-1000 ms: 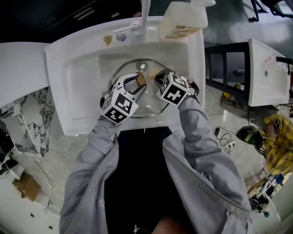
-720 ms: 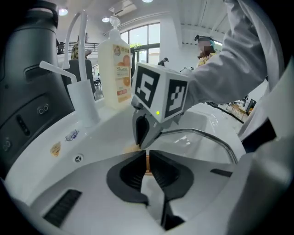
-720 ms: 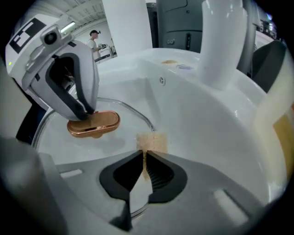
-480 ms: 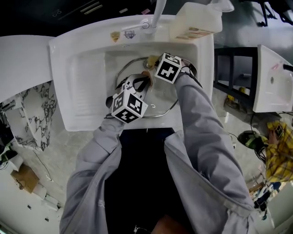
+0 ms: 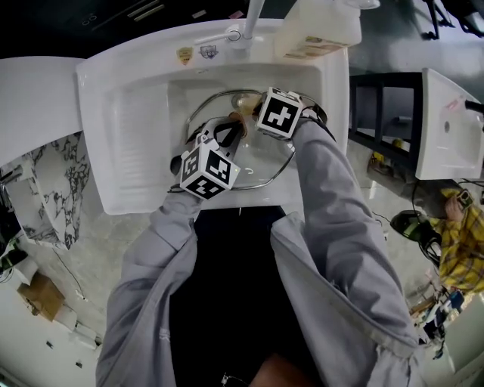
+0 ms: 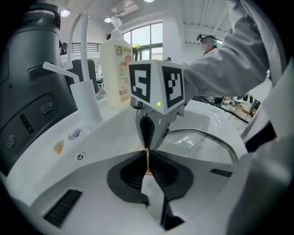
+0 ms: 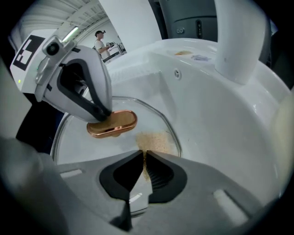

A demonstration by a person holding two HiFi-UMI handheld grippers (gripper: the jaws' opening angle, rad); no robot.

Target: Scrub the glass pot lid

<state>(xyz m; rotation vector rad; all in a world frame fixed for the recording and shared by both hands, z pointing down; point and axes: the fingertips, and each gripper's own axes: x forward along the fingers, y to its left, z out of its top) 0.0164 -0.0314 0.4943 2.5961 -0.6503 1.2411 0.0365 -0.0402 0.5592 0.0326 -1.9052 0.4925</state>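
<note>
The glass pot lid (image 5: 261, 162) lies in the white sink (image 5: 128, 113), its metal rim showing in the left gripper view (image 6: 206, 135). My left gripper (image 5: 231, 130) is shut on the lid's copper knob (image 7: 115, 124), which shows as a thin copper edge between the jaws (image 6: 147, 158). My right gripper (image 5: 248, 106) is shut on a tan scrub pad (image 7: 154, 140) pressed on the glass at the lid's far side, just beyond the knob. The two grippers face each other across the knob.
A white faucet (image 5: 249, 23) stands at the sink's back edge, with a cream soap bottle (image 5: 318, 26) beside it on the right. The overflow hole (image 7: 177, 72) is in the basin's far wall. A second white basin (image 5: 446, 121) stands at the far right.
The left jaws have closed on the knob. The right gripper has moved with the scrub pad from the lid's right part to its far side, nearer the faucet.
</note>
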